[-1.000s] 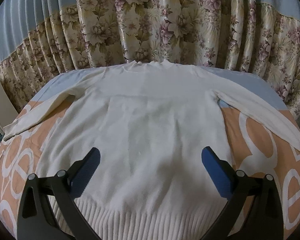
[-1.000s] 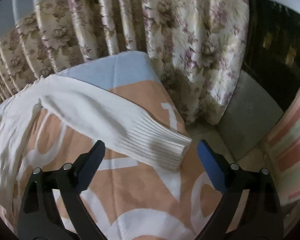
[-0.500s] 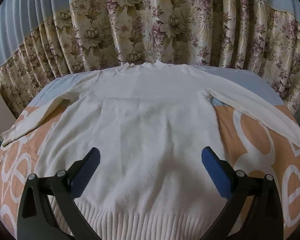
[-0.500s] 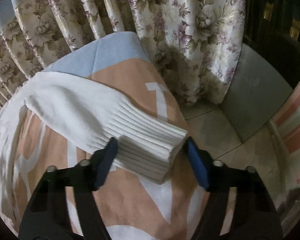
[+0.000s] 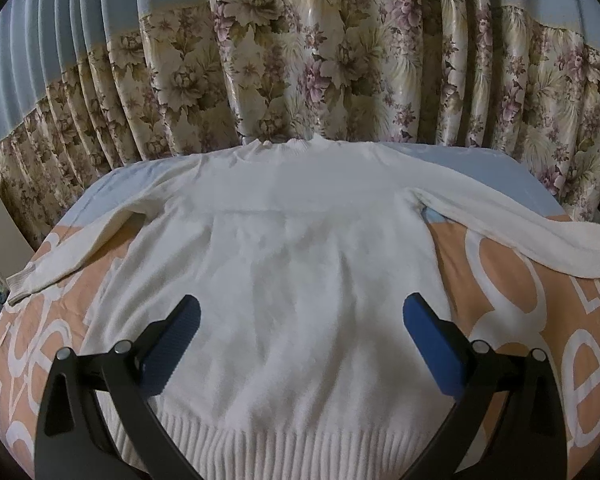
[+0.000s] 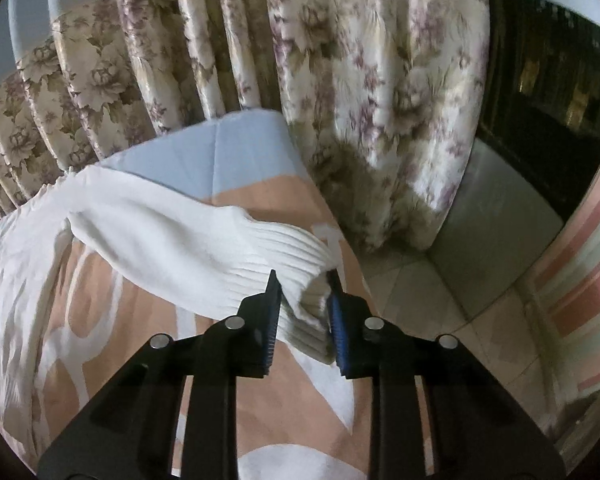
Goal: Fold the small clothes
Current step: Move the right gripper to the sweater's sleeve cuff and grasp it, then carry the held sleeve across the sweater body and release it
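**On the bed, the right sleeve is now caught by its cuff**

On the bed (image 5: 500, 280), under an orange and white printed cover, a white sweater (image 5: 300, 272) lies flat on its back, neck toward the flowered curtain (image 5: 300, 72) and ribbed hem toward the near edge. Left of the sweater's body, the left sleeve (image 5: 80, 248) lies spread on the cover, untouched. Over the lower body of the sweater the left gripper (image 5: 300, 320) hovers with its jaws wide apart, holding nothing.

Right of the sweater's body is where things have changed. A second ago the right gripper (image 6: 302, 300) stood open just short of the right sleeve (image 6: 172, 240); half a second ago its jaws straddled the ribbed cuff (image 6: 300, 280); now they have closed on it, bunching the ribbing between the blue pads (image 6: 338, 328). The cuff looks raised a little off the cover, and the view is slightly blurred, which suggests the hand is moving.

So the first fold has begun: the sleeve is secured and can likely be carried inward across the sweater's chest. The left sleeve and the body folds are not yet done, so the task is at an early stage.

No baskets, boxes or other containers are visible; beyond the sweater's right side, past the bed, only tiled floor (image 6: 480, 260) and a dark cabinet (image 6: 540, 100) show.
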Demonstrator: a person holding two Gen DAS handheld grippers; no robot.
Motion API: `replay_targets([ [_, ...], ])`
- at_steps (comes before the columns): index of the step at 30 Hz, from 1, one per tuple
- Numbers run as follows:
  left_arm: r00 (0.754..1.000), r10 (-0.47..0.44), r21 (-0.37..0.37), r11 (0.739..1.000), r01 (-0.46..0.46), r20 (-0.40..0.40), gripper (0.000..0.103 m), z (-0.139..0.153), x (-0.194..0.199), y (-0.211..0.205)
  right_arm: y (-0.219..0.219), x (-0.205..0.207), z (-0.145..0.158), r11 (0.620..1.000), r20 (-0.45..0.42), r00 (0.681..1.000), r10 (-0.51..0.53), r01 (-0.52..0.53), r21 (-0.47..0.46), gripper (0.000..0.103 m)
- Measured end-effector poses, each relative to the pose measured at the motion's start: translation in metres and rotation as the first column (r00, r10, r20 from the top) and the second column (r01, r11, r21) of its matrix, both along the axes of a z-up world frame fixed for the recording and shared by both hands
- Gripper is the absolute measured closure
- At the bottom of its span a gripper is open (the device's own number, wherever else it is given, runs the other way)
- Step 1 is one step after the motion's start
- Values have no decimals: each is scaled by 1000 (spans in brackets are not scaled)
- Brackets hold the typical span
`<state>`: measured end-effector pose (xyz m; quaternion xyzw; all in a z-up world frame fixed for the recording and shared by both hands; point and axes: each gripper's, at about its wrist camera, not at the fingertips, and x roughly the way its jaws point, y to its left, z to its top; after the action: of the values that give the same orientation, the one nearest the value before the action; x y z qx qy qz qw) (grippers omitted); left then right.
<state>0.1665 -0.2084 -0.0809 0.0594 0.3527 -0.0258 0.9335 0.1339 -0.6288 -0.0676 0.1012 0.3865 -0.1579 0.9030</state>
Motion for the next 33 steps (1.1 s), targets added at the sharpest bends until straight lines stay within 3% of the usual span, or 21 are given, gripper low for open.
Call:
replay_targets([
  [7, 1000, 3, -3, 1000, -3, 10, 2, 7, 10, 16, 22, 10, 27, 994, 82, 996, 40, -48, 103, 93],
  [13, 1000, 4, -8, 1000, -4, 4, 2, 12, 26, 42, 62, 46, 30, 966, 119, 988, 95, -121, 228, 93],
  [25, 999, 38, 1, 999, -38, 11, 2, 13, 72, 122, 192, 161, 14, 916, 130, 967, 217, -248, 316, 94],
  [33, 997, 75, 10, 997, -75, -24, 2, -9, 136, 176, 280, 225, 1, 905, 103, 944, 312, -329, 271, 94],
])
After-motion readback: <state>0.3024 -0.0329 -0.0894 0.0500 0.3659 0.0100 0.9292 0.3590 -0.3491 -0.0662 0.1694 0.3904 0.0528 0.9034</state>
